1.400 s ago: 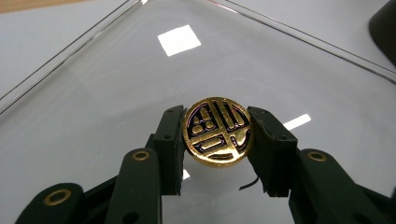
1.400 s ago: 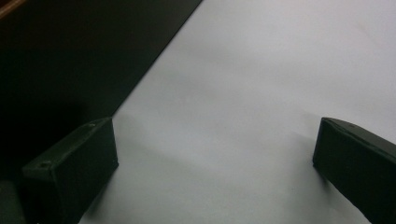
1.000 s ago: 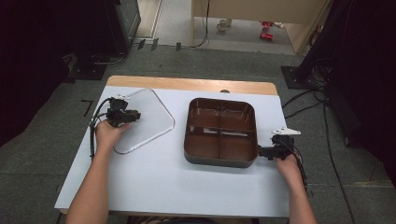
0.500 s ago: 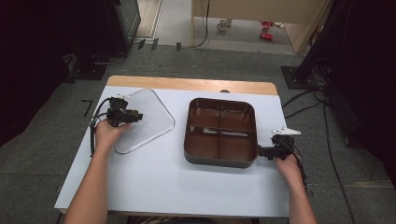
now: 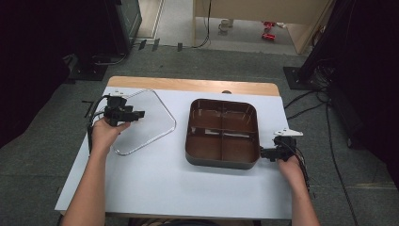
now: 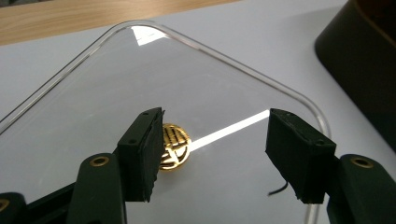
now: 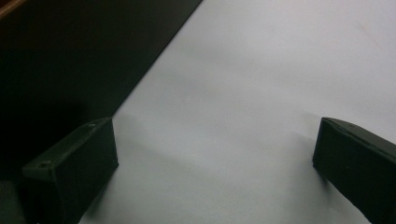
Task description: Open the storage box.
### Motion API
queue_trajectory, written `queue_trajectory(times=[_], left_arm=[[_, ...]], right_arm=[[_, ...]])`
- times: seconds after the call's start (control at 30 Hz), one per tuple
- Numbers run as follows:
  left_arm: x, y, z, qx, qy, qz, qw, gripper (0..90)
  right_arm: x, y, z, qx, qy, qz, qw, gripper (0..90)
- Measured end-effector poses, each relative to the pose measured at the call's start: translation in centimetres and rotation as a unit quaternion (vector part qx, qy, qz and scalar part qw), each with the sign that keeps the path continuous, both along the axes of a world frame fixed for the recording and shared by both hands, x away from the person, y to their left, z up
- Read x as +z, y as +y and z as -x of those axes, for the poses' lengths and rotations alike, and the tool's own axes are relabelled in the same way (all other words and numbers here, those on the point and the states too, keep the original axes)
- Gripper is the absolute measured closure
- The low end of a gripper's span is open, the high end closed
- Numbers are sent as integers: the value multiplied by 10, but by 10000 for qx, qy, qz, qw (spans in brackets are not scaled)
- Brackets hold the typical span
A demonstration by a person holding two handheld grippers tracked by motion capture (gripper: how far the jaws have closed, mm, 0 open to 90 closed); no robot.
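The left gripper [image 6: 217,154], jaws just opening off the clear lid [image 6: 140,84], is lifting clear of its gold knob [image 6: 173,147] — best straight up — while the right gripper [image 7: 215,158] is waiting wide open beside the 4-compartment brown tray [image 5: 222,162].

I see my clear transparent lid [image 5: 141,123] with a gold knob [image 6: 173,147] patterned in openwork lines. The divided tray [image 5: 222,133] is glossy dark brown inside, near black on its outer wall. Both grippers, left [image 5: 136,114] and right [image 5: 261,153], are black. The table [image 5: 155,183] is pale grey-white, edged in light wood.
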State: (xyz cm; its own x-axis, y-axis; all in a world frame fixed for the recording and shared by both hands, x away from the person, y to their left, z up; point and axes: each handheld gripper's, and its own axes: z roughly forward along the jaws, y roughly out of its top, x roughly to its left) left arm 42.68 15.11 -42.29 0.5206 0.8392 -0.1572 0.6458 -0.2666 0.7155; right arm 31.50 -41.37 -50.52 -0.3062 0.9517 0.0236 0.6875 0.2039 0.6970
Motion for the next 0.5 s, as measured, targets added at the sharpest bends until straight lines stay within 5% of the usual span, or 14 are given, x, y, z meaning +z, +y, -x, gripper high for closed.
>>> queue_trajectory(times=[0.5], left_arm=[[20,-19,31,-304,-281,252,9988,344]], right_arm=[[0,0,0,-3,2,-2,10000,0]])
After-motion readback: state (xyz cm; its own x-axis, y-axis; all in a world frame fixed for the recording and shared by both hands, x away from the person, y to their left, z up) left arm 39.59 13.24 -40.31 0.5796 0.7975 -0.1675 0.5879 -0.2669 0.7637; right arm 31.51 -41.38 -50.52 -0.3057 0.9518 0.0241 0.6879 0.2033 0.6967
